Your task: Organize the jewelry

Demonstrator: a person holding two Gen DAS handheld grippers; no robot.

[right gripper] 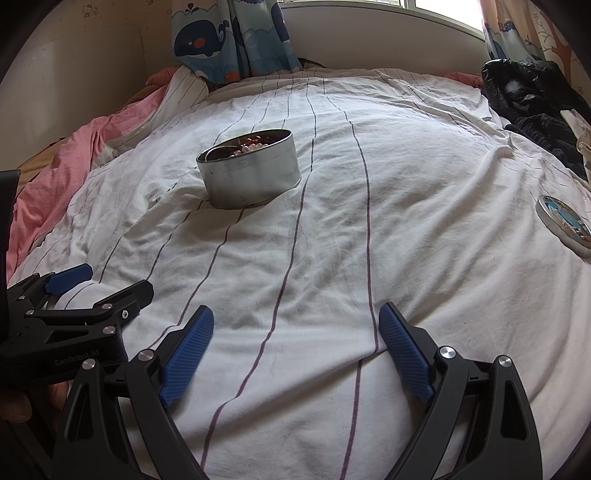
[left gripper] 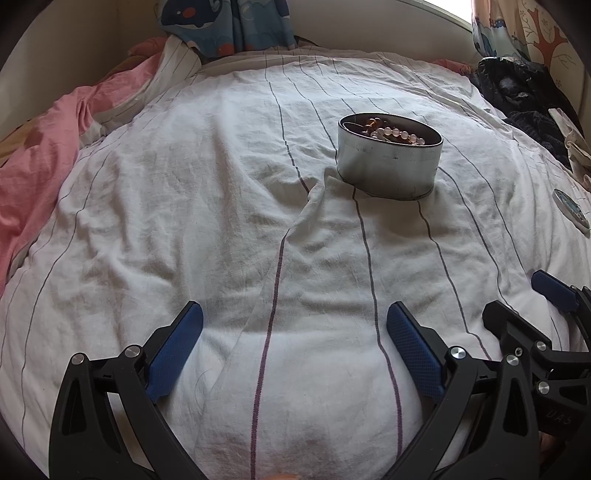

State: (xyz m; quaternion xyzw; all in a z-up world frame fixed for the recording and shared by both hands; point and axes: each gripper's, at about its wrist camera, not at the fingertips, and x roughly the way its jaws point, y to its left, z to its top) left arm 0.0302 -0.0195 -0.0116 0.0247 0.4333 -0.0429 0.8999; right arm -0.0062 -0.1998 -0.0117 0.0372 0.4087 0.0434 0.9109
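Observation:
A round silver tin [left gripper: 388, 160] [right gripper: 251, 170] stands on the white striped bedsheet [left gripper: 221, 206] [right gripper: 369, 221], holding beaded bracelets [left gripper: 391, 133] [right gripper: 251, 146]. Its decorated lid [left gripper: 570, 210] [right gripper: 565, 225] lies flat far to the right. My left gripper [left gripper: 295, 314] is open and empty, well short of the tin, which lies ahead and to its right. My right gripper [right gripper: 297, 314] is open and empty too, with the tin ahead to its left. Each gripper shows at the edge of the other's view: the right gripper [left gripper: 524, 295] and the left gripper [right gripper: 110, 280].
A pink blanket [left gripper: 48, 166] [right gripper: 74, 162] is bunched along the left of the bed. Dark clothes and a black bag [left gripper: 517, 92] [right gripper: 532, 99] pile at the right rear. Whale-print curtains [left gripper: 221, 26] [right gripper: 229, 37] hang behind, under a window.

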